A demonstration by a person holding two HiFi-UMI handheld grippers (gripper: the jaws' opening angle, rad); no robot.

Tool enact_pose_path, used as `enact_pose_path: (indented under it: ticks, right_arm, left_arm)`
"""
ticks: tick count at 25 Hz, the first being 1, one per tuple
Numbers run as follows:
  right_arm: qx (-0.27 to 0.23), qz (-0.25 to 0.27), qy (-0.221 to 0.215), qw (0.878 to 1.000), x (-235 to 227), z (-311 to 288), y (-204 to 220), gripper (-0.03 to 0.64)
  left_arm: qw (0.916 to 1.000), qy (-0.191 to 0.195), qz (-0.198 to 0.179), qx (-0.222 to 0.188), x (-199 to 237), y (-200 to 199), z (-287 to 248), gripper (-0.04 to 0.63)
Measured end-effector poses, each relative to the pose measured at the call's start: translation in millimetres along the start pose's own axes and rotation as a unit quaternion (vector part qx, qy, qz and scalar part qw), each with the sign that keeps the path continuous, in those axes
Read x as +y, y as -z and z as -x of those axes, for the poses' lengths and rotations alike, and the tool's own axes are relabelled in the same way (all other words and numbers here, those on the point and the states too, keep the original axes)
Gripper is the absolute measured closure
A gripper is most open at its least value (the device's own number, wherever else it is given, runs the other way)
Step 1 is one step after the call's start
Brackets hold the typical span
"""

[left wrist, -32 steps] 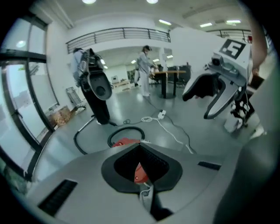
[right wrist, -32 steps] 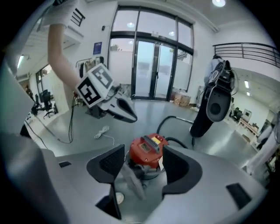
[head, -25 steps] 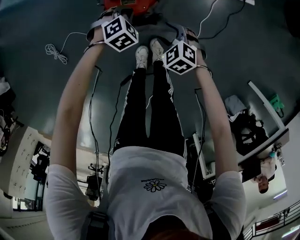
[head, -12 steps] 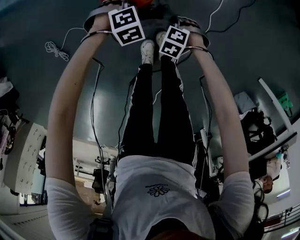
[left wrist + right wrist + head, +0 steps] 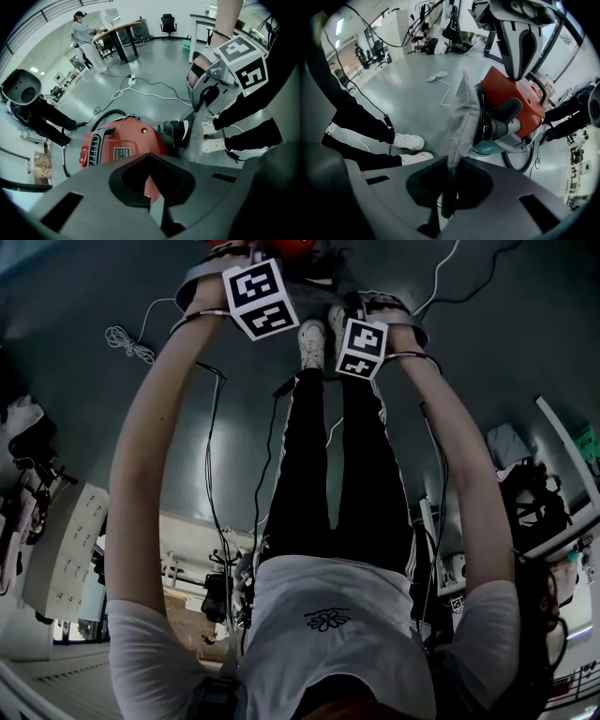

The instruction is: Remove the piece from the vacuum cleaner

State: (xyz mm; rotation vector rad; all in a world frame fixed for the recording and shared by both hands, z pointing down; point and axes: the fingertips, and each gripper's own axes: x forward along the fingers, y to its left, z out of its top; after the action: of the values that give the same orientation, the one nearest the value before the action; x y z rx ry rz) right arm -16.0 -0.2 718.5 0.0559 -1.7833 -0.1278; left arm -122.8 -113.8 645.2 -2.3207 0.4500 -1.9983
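The red vacuum cleaner (image 5: 123,140) lies on the grey floor, just past the person's shoes. A flat grey felt-like piece (image 5: 464,115) stands edge-on at its teal and black front end (image 5: 499,124). My right gripper (image 5: 449,187) has its jaws closing on the lower edge of this piece, and the fabric runs down between them. My left gripper (image 5: 157,206) hangs over the red body with its jaws together and nothing between them. In the right gripper view, the left gripper (image 5: 520,42) points down at the red shell. In the head view, both marker cubes (image 5: 261,298) (image 5: 362,348) sit near the vacuum cleaner (image 5: 292,246).
A black hose (image 5: 104,115) curves behind the vacuum cleaner. White cables and a power strip (image 5: 131,80) lie on the floor, with a coiled cord (image 5: 438,76) further off. The person's white shoes (image 5: 408,141) stand close to the grey piece. Tables and a person (image 5: 84,33) are far back.
In the head view, both arms have stretched farther toward the vacuum cleaner. The two marker cubes have shifted right and the right cube has turned.
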Motion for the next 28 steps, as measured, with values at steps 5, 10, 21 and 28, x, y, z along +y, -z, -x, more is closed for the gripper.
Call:
enact_pose_path:
  ticks: [5, 10, 21, 28]
  right_arm:
    - [0.010, 0.017, -0.012, 1.000, -1.4, 2.2, -1.5, 0.595]
    - [0.033, 0.055, -0.027, 0.998, 9.7, 7.0, -6.4, 0.595]
    - [0.017, 0.135, -0.086, 0.987, 34.1, 21.2, -12.2, 0.595]
    - [0.022, 0.129, -0.110, 0.985, 44.7, 17.1, -19.4, 0.595]
  left_arm:
    - [0.9997, 0.007, -0.003, 0.021, 6.2, -0.6, -1.8, 0.598]
    - [0.9993, 0.013, -0.004, 0.034, 4.0, -0.8, 0.5, 0.598]
    - [0.9983, 0.028, -0.007, 0.052, -9.0, -0.1, 5.6, 0.598]
    - [0.9980, 0.036, -0.003, 0.052, -12.5, 1.1, 5.7, 0.598]
